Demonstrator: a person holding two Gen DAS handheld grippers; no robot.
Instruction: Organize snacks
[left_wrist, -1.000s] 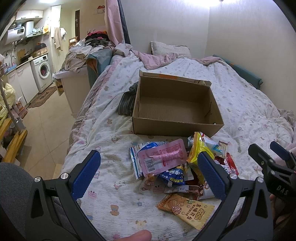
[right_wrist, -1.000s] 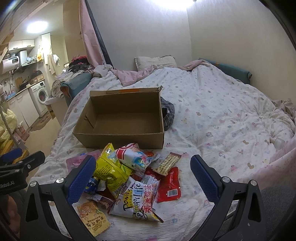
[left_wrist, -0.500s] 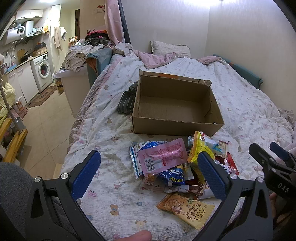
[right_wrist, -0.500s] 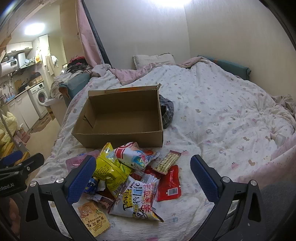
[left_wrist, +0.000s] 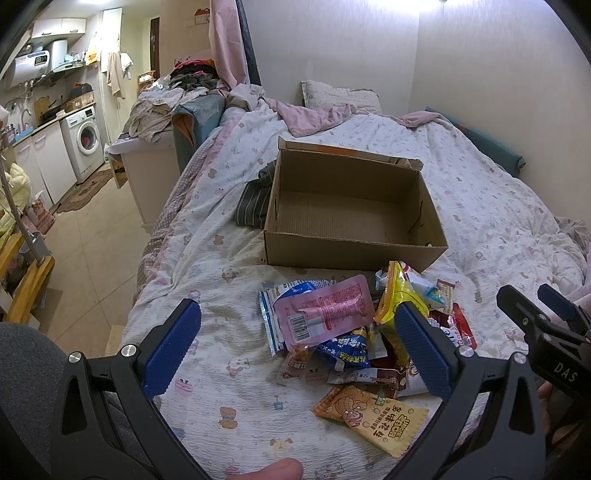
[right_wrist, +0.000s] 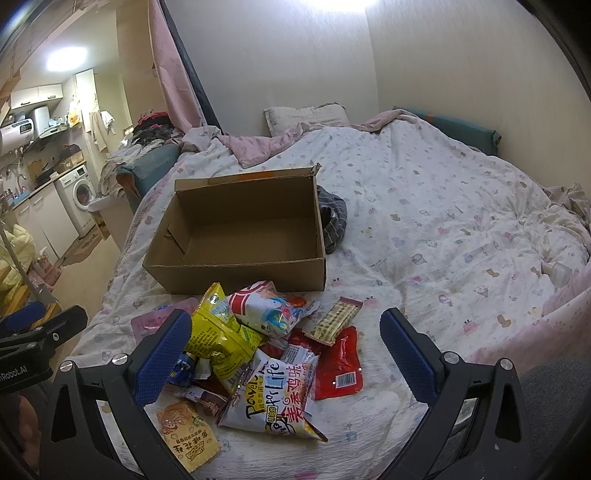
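A heap of snack packets (right_wrist: 258, 354) lies on the bed (right_wrist: 443, 221), just in front of an empty cardboard box (right_wrist: 236, 236). Both the left gripper (left_wrist: 295, 345) and the right gripper (right_wrist: 286, 356) hover over the heap, spread wide and holding nothing. The packets look light, soft and crinkly, with slick film that may slip. The pink packet (left_wrist: 323, 312) lies flat on top; a pinch at a sealed edge probably holds best.
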